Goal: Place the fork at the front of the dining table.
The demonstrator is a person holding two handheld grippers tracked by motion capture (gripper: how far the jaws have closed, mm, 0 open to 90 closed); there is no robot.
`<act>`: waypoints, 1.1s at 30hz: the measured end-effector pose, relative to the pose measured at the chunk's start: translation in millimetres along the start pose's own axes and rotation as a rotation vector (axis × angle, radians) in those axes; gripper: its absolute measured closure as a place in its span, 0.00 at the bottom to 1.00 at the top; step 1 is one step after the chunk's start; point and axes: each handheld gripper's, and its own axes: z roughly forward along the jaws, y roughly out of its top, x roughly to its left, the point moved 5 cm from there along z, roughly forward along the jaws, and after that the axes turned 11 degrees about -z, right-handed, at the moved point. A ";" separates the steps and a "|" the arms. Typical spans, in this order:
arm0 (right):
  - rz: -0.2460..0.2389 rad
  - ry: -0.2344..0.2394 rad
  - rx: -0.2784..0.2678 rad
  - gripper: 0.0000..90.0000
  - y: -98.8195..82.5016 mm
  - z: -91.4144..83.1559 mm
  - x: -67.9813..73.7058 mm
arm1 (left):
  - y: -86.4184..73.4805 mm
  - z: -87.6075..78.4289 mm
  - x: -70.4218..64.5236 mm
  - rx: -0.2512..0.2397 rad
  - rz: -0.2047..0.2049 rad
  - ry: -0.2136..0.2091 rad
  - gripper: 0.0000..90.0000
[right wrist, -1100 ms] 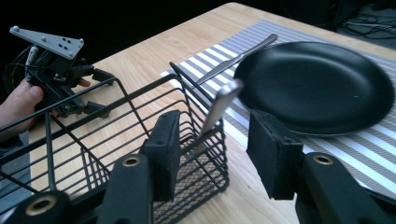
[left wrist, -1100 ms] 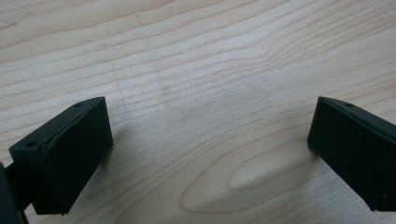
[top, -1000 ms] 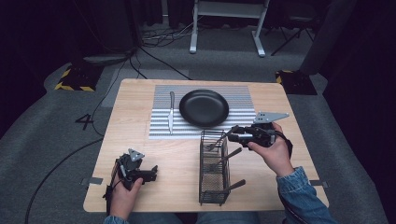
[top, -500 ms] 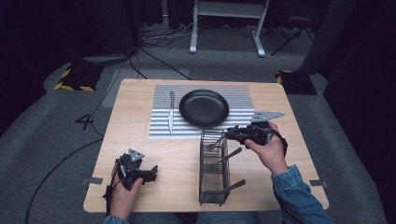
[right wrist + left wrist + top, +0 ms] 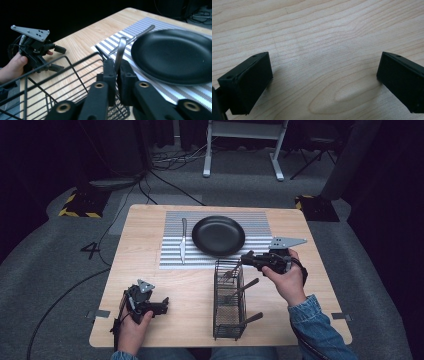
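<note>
The right gripper (image 5: pixel 117 75) has just been closing, and its jaws now pinch the handle of a utensil (image 5: pixel 120 51) that stands up between them at the far end of the wire basket (image 5: pixel 229 317); which utensil it is cannot be told, since its head is hidden inside the basket. In the high view the right gripper (image 5: pixel 248 259) sits at the basket's top rim, just short of the plate (image 5: pixel 218 235). The left gripper (image 5: pixel 161 305) rests low over the bare table (image 5: pixel 317 30) near the front left, jaws spread wide with nothing between them, well apart from the work. Judgement: the step in hand is the pick from the basket, grip made but lift not yet done. The next move calls for a straight pull upward, so the head clears the wire before any travel sideways toward the striped mat (image 5: pixel 260 220). Two more utensils (image 5: pixel 240 290) lie in the basket with handles poking out on the right side; these could snag or be dragged along. The light basket is not held down and may tip or lift with the utensil. A knife (image 5: pixel 183 239) already lies on the mat left of the plate, so the open place appears to be the right side
</note>
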 end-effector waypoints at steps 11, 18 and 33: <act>-0.033 -0.003 -0.048 0.97 20.8 -8.6 4.5 | 0.0 0.0 -0.1 -0.001 0.000 0.000 0.00; -0.045 -0.006 -0.071 0.97 37.7 -21.0 2.0 | 0.0 0.0 -0.1 -0.001 0.000 0.001 0.00; -0.075 -0.051 -0.119 0.97 71.8 -55.5 -4.5 | -0.2 0.0 -0.5 -0.003 -0.001 -0.001 0.00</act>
